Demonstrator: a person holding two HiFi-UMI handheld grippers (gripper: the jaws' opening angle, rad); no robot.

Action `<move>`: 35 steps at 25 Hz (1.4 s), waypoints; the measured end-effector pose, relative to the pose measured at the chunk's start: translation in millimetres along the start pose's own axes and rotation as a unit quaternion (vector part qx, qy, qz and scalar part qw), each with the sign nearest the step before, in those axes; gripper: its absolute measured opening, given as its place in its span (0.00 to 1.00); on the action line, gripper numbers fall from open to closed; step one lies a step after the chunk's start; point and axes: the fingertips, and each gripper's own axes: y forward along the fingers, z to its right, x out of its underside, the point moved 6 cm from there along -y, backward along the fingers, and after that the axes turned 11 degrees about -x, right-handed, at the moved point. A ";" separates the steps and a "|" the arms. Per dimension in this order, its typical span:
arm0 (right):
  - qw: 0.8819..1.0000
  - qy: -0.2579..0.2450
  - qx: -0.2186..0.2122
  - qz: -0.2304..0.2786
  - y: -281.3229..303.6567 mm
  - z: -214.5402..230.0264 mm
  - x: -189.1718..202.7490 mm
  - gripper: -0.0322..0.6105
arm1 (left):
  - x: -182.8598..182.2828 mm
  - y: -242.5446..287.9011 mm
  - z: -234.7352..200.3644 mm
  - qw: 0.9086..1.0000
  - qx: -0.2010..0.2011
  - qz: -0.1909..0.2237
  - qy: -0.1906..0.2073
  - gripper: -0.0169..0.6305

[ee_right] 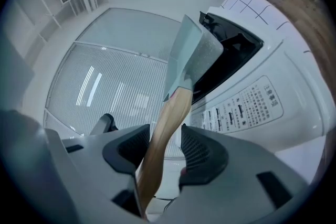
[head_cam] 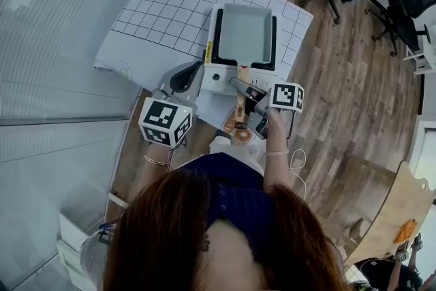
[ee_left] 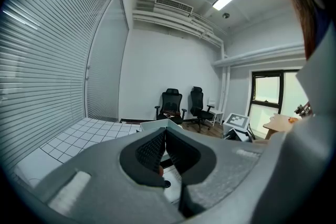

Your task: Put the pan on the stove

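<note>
Head view pretty much says it all: the pan [head_cam: 245, 34] sits square on the stove [head_cam: 216, 73], straight ahead of the right gripper [head_cam: 240, 88]. Its wooden handle [head_cam: 240, 105] sticks back toward the person. So the main bit looks done to me. The pan's on the cooking plate and not hanging off any side, as far as I can see.

Right gripper view is the interesting one. The handle [ee_right: 160, 134] runs right through between the jaws of the right gripper [ee_right: 164, 139], but they stand apart. It lies close along one pad with a clear gap to the other, so I'd call that let go rather than a grip. The pan rises just beyond the tips, and the stove's control panel [ee_right: 247, 105] is off to one side of them.

The left gripper [head_cam: 185, 76] hangs by the stove's near corner, out to the left of the right one, and isn't touching anything I can make out. In the left gripper view its jaws are together with nothing between them.

What's left, I reckon, is just sliding the right gripper back off the handle without nudging the pan. The whole lot sits on a grid mat [head_cam: 163, 3].
</note>
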 end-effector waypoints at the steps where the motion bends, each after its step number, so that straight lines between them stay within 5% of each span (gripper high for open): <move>1: 1.000 -0.002 0.001 0.003 -1.5 -0.7 -0.1 0.35 | -0.6 -1.0 0.3 1.000 0.000 0.001 0.000 0.05; 35: 0.994 -0.057 0.033 0.090 -59.5 -40.5 31.6 0.31 | -7.0 -53.6 32.4 0.999 0.026 0.031 0.012 0.05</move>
